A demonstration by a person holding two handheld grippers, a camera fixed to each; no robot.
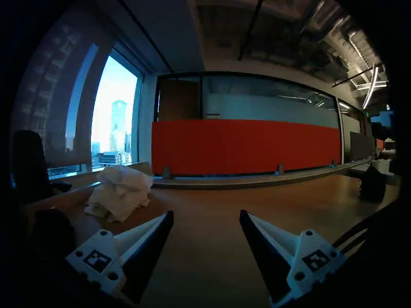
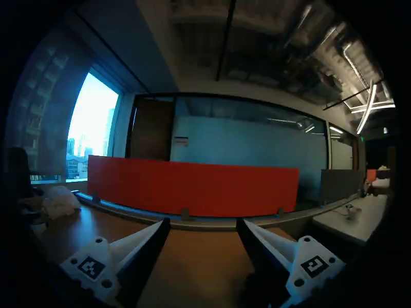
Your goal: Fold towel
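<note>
From my left gripper [image 1: 205,212] the fingers stand wide apart with bare wooden table [image 1: 216,205] between them. The right gripper [image 2: 203,219] is spread just as wide. The towel [image 1: 120,192] lies crumpled at the far left of the table, near the window [image 1: 115,128], well apart from both grippers. A dark lump [image 1: 372,185] at the far right is too dim for me to make out. A small sign [image 2: 180,139] on the glass wall is too tiny to read. A red partition [image 1: 246,146] runs along the table's far edge.
</note>
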